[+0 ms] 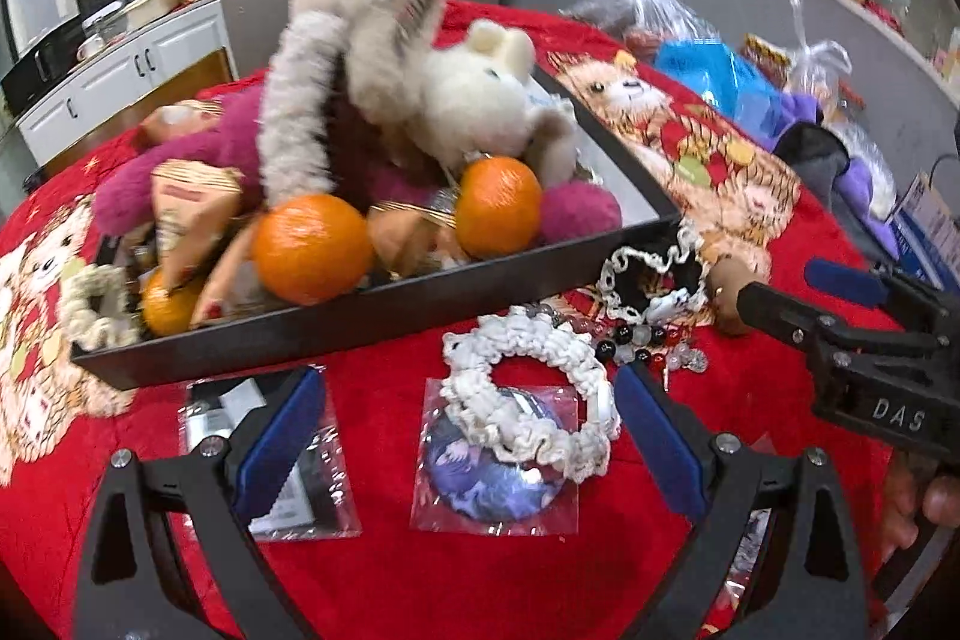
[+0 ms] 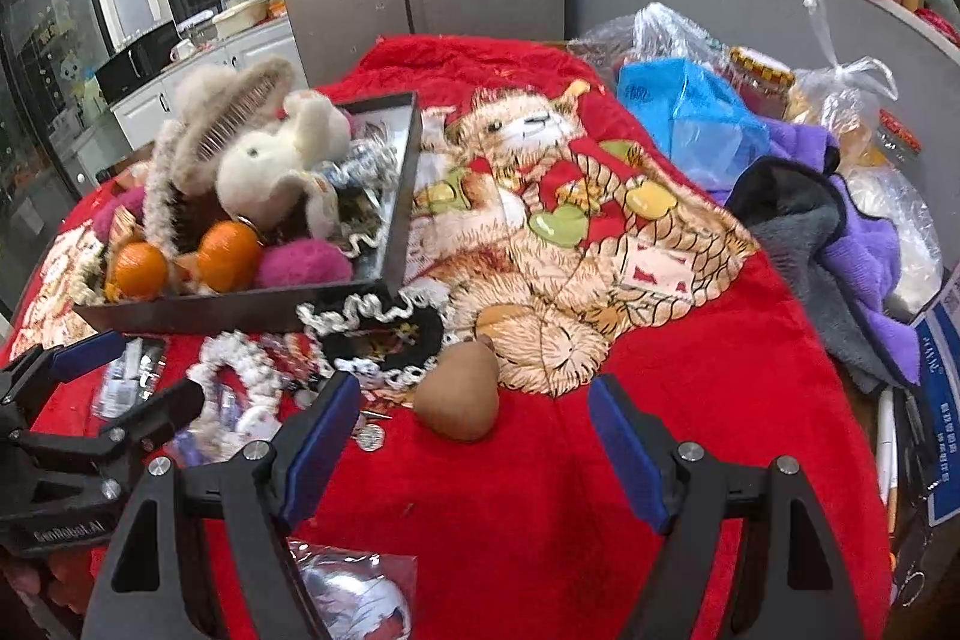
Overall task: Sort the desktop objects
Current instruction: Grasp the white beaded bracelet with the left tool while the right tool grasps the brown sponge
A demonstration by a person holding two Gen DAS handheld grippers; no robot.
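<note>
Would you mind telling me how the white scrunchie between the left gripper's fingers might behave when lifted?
The white scrunchie looks like ruffled fabric, so probably floppy and light. It lies partly on a plastic packet, which might drag along. The left gripper is open around it.

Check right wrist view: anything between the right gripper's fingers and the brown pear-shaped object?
Nothing: only bare red cloth between the open right gripper and the brown pear-shaped object.

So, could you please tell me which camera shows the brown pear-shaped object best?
The right wrist view: the brown pear-shaped object lies whole, just ahead of the open tongs. The left wrist view shows it small and partly hidden behind the right gripper's finger.
</note>
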